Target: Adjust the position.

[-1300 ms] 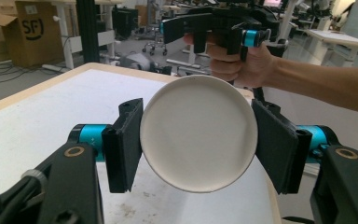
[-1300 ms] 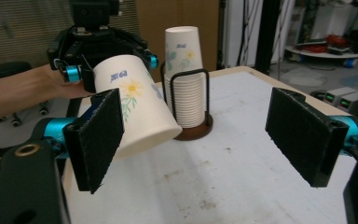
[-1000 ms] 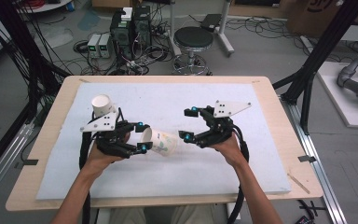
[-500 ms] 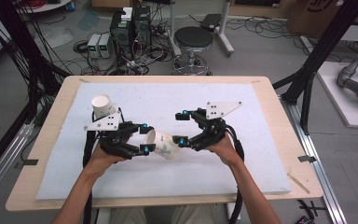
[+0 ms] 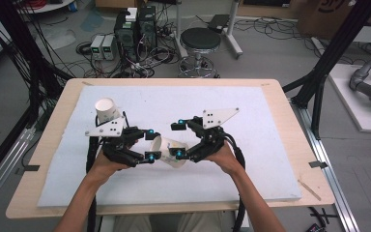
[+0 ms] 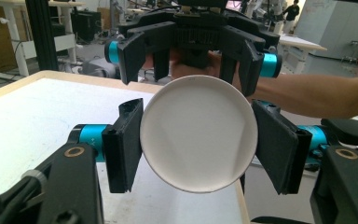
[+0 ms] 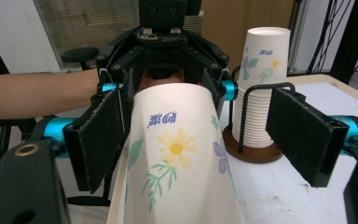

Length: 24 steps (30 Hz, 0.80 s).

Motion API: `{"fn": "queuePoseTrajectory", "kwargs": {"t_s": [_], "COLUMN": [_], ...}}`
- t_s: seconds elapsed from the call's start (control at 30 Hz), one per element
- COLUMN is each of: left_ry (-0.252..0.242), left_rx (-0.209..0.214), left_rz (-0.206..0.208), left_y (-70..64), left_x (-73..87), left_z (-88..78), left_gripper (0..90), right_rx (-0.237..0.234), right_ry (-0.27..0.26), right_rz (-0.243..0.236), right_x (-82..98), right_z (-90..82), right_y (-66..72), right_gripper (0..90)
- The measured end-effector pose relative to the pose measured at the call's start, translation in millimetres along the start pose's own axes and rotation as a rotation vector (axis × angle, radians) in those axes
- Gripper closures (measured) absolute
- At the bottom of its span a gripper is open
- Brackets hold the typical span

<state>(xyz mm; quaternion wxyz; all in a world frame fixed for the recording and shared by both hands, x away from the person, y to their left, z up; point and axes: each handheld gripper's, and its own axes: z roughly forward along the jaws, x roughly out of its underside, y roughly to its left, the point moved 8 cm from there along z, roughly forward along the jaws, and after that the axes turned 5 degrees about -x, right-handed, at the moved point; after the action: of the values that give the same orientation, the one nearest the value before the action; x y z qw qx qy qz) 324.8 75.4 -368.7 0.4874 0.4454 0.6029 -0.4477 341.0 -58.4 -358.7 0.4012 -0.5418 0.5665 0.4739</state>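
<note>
A flowered paper cup lies on its side in the air between both grippers. My left gripper is shut on one end of it. In the left gripper view that round white end faces the camera, pinched between the two pads of my left gripper. My right gripper faces it, open, jaws around the cup's other end. In the right gripper view the cup runs between the jaws of my right gripper; the left pad is close to the cup, the right pad stands well apart.
A stack of upturned paper cups stands in a wire holder at the mat's left, just behind my left hand. The white mat covers the wooden table. A stool and electronics sit on the floor beyond.
My right gripper has moved left toward the cup, and its jaws now sit around the cup's end. The left gripper and the cup have stayed in place.
</note>
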Motion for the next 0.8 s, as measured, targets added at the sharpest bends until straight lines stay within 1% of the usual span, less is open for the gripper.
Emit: {"fn": "queuePoseTrajectory", "kwargs": {"t_s": [0.47,0.6,0.73,0.8], "left_ry": [-0.012,-0.03,-0.036,-0.039], "left_rx": [0.003,0.002,-0.003,-0.002], "left_rz": [0.006,0.009,0.006,0.007], "left_y": [-0.9,-0.9,-1.0,-1.6], "left_x": [-4.5,-8.7,-9.9,-10.8], "left_z": [-2.8,-6.1,-7.5,-8.3], "left_gripper": [37.2,37.2,37.2,37.2], "right_rx": [-0.033,-0.041,-0.044,-0.051], "right_ry": [0.026,0.039,0.04,0.049], "right_rz": [0.003,0.011,0.012,0.015], "right_x": [3.7,6.6,7.3,8.5], "right_z": [14.8,19.3,22.1,23.6], "right_y": [6.3,6.8,7.2,8.1], "right_gripper": [19.4,19.4,19.4,19.4]}}
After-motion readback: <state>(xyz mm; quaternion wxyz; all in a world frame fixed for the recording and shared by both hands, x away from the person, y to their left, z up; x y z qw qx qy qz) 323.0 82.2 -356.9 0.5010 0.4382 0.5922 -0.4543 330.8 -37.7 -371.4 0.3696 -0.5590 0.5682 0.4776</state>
